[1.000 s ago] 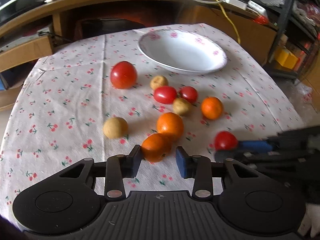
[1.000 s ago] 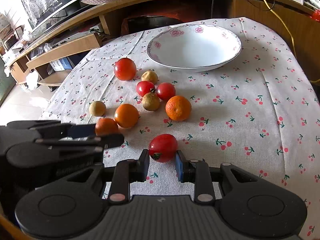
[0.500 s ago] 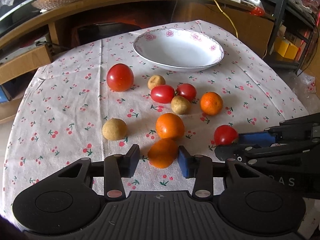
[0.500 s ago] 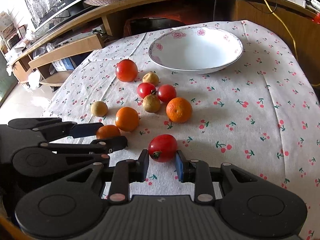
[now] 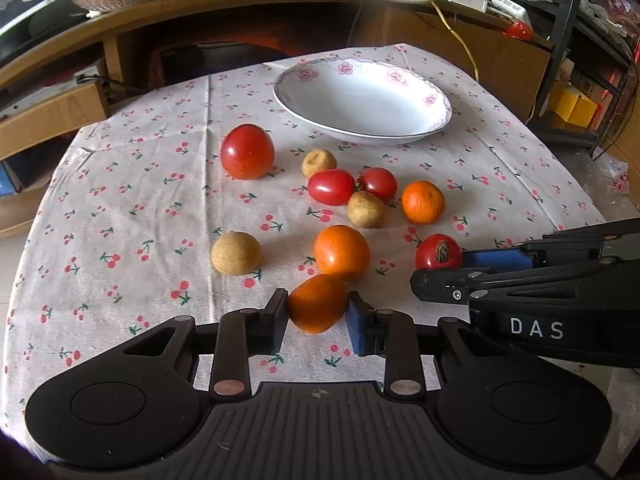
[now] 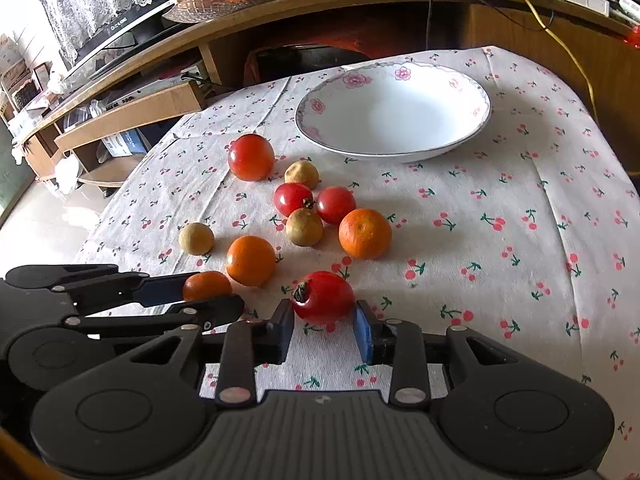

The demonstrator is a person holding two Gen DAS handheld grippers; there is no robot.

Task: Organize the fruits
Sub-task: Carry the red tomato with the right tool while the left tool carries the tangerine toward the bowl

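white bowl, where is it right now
The white bowl sits empty at the far side of the table, beyond the cluster of fruit, nearest the big tomato and a small brown fruit.

A table under a cherry-print cloth [image 5: 132, 200] carries a white flowered bowl [image 5: 362, 100] near its far edge. Toward the middle lie tomatoes [image 5: 247, 152], oranges [image 5: 341, 253] and small tan fruits [image 5: 236, 253], loosely clustered.
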